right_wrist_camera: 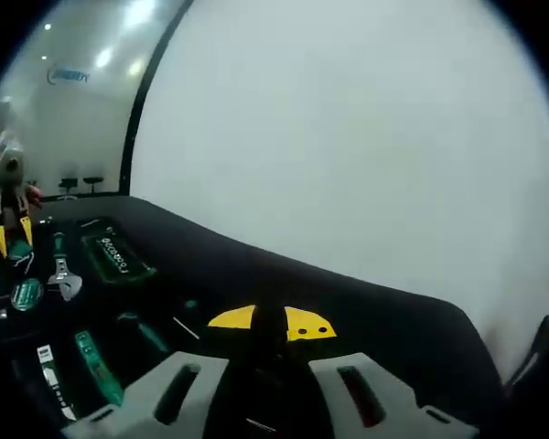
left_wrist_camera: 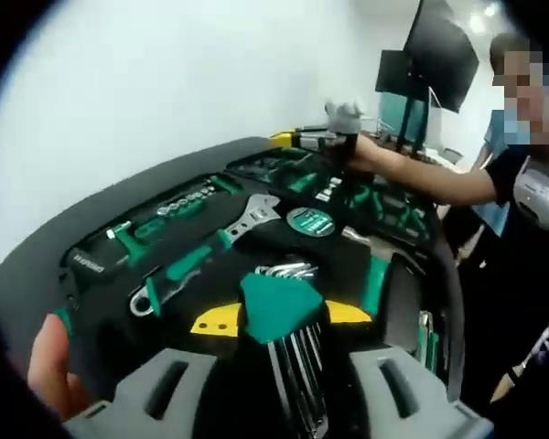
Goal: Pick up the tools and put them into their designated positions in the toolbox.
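My left gripper [left_wrist_camera: 281, 317] is shut on a green holder of hex keys [left_wrist_camera: 279, 306]; the steel keys hang down between the grey jaws. Beyond it lies the open toolbox [left_wrist_camera: 101, 265] with black foam. An adjustable wrench [left_wrist_camera: 247, 224], a row of sockets [left_wrist_camera: 188, 197] and a round green tape measure [left_wrist_camera: 309, 219] sit in it. My right gripper [left_wrist_camera: 297, 139] hovers at the box's far side on a person's arm. In the right gripper view my right gripper [right_wrist_camera: 271, 322] has its yellow tips nearly together, with a narrow dark strip between them. The left gripper [right_wrist_camera: 12, 236] is at the far left, above the wrench [right_wrist_camera: 64, 274].
A hand [left_wrist_camera: 50, 366] rests on the toolbox's near left edge. A person [left_wrist_camera: 522, 183] stands at the right beside the box. Dark monitors [left_wrist_camera: 435, 55] stand behind. Green-handled screwdrivers [right_wrist_camera: 91, 361] lie in the foam. A white wall [right_wrist_camera: 348, 137] rises past the black tabletop [right_wrist_camera: 348, 293].
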Available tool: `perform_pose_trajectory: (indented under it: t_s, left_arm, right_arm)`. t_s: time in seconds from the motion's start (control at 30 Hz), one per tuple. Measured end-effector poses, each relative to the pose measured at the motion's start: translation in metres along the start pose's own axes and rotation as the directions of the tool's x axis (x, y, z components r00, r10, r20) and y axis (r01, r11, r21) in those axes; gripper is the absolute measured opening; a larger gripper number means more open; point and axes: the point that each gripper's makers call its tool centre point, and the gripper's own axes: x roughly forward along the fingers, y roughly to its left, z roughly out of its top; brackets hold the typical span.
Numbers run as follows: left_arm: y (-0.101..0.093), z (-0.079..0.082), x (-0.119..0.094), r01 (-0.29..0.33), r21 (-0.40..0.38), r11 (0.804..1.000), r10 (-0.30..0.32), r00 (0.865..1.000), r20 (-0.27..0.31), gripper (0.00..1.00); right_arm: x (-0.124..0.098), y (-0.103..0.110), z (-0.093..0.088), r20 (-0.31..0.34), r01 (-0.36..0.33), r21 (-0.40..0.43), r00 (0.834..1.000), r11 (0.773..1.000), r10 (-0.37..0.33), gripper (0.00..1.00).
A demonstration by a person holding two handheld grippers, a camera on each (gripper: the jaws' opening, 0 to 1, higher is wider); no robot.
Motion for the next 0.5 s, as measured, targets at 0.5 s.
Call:
perform_pose_trajectory:
  t_s: [0.5]
  left_arm:
    - [-0.018,-0.001,0.008,0.146,-0.001,0.989,-0.146,0.987,-0.063,0.26]
  right_arm:
    - [-0.003,0.024,0.009,0.041,-0.084,-0.008,0.996,0.996,0.084,0.08]
